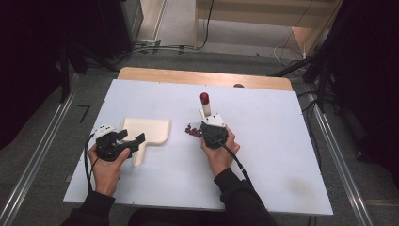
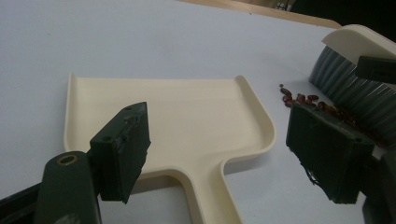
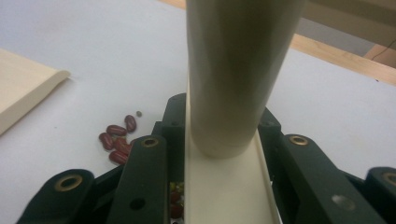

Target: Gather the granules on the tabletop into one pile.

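With the right gripper (image 1: 210, 128) clamped on the brush (image 1: 205, 111) and the left gripper (image 1: 132, 140) open over the dustpan (image 1: 149, 130) handle, the beans (image 1: 192, 131) mid-table remain unswept.

– Where's my left gripper (image 1: 134, 139)?

– At the dustpan (image 1: 147, 130) handle, jaws either side. Beans (image 1: 192, 131) lie at three o'clock from the pan, on the table (image 1: 277, 155).

– And my right gripper (image 1: 211, 134)?

– Clamped on the brush (image 1: 205, 104), at three o'clock from the beans, just beside them.
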`<state>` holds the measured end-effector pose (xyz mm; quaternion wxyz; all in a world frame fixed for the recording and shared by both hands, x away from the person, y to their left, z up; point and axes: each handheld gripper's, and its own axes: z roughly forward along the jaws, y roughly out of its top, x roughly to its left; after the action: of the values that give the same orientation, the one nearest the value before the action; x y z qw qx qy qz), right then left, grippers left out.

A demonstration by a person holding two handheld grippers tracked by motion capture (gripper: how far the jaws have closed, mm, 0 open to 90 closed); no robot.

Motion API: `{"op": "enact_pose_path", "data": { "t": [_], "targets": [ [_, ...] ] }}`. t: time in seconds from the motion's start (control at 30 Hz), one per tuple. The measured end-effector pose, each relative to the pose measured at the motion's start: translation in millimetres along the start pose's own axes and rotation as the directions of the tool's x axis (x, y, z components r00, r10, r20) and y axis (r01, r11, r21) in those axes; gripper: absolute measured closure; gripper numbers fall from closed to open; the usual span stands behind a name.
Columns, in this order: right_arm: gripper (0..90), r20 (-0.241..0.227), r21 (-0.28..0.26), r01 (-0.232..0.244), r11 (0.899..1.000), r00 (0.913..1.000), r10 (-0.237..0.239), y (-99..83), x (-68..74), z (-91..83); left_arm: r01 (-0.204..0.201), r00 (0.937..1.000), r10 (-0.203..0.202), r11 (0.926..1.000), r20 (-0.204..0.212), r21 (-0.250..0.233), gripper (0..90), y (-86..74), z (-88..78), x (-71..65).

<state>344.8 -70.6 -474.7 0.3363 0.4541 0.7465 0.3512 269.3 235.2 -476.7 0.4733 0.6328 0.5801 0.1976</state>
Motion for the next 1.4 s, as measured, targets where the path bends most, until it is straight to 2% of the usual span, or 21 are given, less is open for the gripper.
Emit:
{"op": "enact_pose_path", "data": {
  "t": [0.27, 0.4, 0.73, 0.9, 1.03, 1.23, 1.4],
  "targets": [
    [64.4, -0.027, -0.005, 0.023, 1.000, 0.9994, -0.023, 2.4, 8.2, 2.5, 0.000, 1.0000, 0.000, 1.0000, 0.001, -0.002, 22.6, 0.1, -0.2, 0.2],
    [64.4, -0.025, -0.010, 0.039, 0.999, 0.9989, -0.039, 3.2, 9.6, 2.9, 0.000, 1.0000, 0.000, 1.0000, -0.001, -0.001, 22.6, 0.1, -0.5, 0.4],
    [64.3, 0.002, -0.032, 0.016, 0.999, 0.9999, -0.016, 11.2, -12.7, -2.7, -0.001, 1.0000, 0.001, 1.0000, -0.001, 0.001, 22.6, -0.4, -0.2, 0.4],
    [64.3, 0.008, -0.030, 0.018, 0.999, 0.9998, -0.018, 10.7, -16.7, -2.2, -0.004, 1.0000, 0.004, 1.0000, 0.002, 0.001, 22.6, -0.3, 0.0, -0.3],
    [64.3, -0.006, -0.019, 0.032, 0.999, 0.9995, -0.033, 7.1, -12.0, 1.9, -0.002, 1.0000, 0.002, 1.0000, 0.001, 0.001, 22.6, -0.3, -0.1, 0.0],
    [64.4, -0.047, -0.024, 0.051, 0.998, 0.9975, -0.052, 3.5, 2.7, 3.1, -0.002, 1.0000, 0.002, 1.0000, 0.001, 0.001, 22.6, -0.1, -0.7, 0.6],
    [64.3, -0.036, -0.034, 0.078, 0.996, 0.9962, -0.079, 4.7, 3.9, 2.1, -0.001, 1.0000, 0.001, 1.0000, 0.001, 0.001, 22.6, -0.2, -0.9, 0.6]
  ]
}}
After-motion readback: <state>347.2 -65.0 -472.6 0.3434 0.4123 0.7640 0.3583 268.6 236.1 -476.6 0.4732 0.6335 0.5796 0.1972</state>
